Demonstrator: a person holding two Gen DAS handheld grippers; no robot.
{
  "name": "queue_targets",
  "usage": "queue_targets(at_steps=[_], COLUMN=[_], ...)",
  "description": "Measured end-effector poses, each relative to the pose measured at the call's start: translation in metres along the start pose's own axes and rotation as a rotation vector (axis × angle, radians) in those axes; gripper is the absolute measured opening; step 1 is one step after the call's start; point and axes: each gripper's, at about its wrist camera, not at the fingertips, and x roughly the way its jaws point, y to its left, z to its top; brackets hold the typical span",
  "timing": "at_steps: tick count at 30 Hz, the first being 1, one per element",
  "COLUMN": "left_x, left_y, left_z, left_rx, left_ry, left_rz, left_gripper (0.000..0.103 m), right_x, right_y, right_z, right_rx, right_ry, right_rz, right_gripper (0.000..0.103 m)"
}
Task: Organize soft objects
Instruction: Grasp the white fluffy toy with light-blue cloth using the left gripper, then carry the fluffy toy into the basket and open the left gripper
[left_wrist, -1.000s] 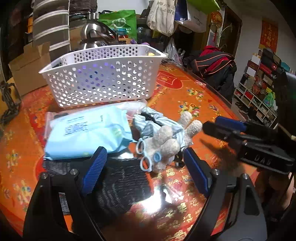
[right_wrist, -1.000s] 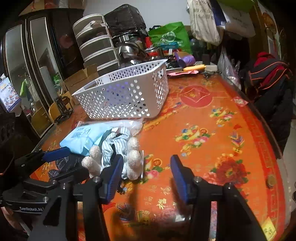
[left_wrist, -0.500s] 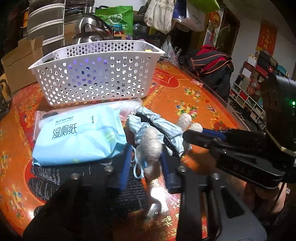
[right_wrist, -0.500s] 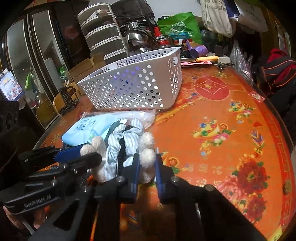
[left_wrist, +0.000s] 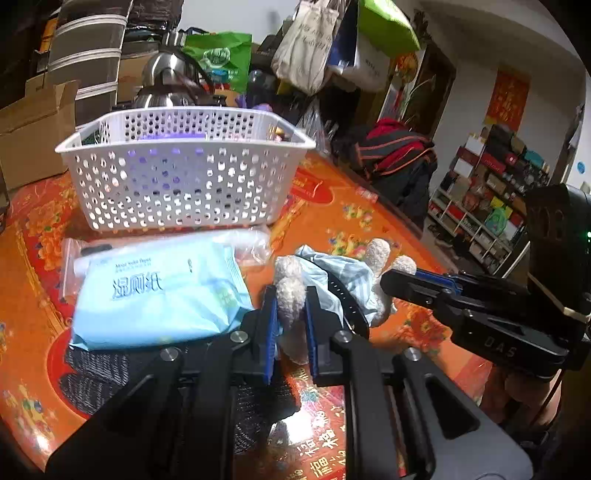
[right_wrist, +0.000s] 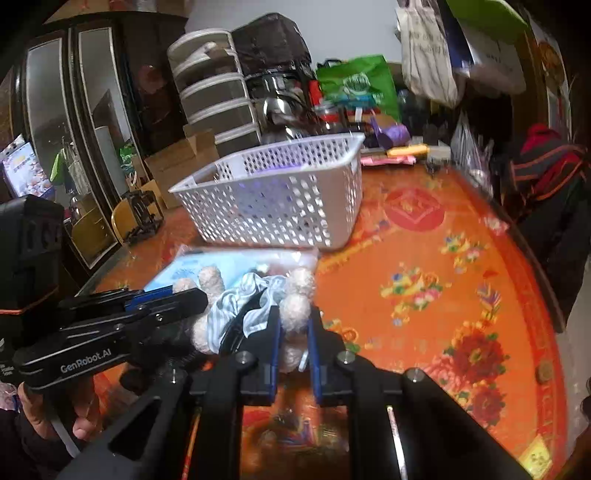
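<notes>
A white fuzzy plush toy (left_wrist: 291, 291) in pale blue striped cloth is held above the orange table. My left gripper (left_wrist: 290, 310) is shut on one fuzzy limb. My right gripper (right_wrist: 293, 325) is shut on another limb (right_wrist: 295, 310) on the toy's other side; it shows in the left wrist view (left_wrist: 417, 288). The left gripper shows in the right wrist view (right_wrist: 173, 299). A white perforated basket (left_wrist: 184, 173) stands behind, also seen in the right wrist view (right_wrist: 277, 199). A light blue wet-wipe pack (left_wrist: 155, 295) lies on a dark knitted cloth (left_wrist: 110, 373).
A clear plastic bag (left_wrist: 255, 243) lies between the pack and basket. Kettle (left_wrist: 166, 81), boxes and hanging bags crowd the table's far edge. A coin (right_wrist: 543, 371) lies near the right rim. Shelves (left_wrist: 480, 206) and a jacket-covered chair (left_wrist: 399, 158) stand to the right.
Both grippers went from open to shut on the plush toy's limbs, one on each side, and the toy has risen off the table.
</notes>
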Motion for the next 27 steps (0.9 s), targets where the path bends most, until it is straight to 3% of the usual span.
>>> queue_targets(at_steps=[10,15,21,27], left_x=[-0.053,-0.080,-0.107,-0.103], left_y=[0.013,0.022,0.030,0.042], left_z=[0.023,0.044,0.095,0.170], left_rx=[-0.002,-0.002,0.021,0.023], left_ry=[-0.103,-0.138,-0.166,-0.154], left_rz=[-0.047,-0.055,-0.031,-0.001], left_gripper=[0.012,0.012,0.012,0.012], right_x=[-0.029,-0.040,-0.030,0.009], right_y=[0.034,0.053,0.067,0.053], right_z=[0.032,0.064,0.126,0.182], right_rx=[-0.074,-0.111,-0.143,-0.114], right_ry=[-0.077,-0.120,-0.144,-0.111], right_rz=[0.006,0.015,0.013,-0.022], right_gripper=[0.011,0.011,0.011,0.011])
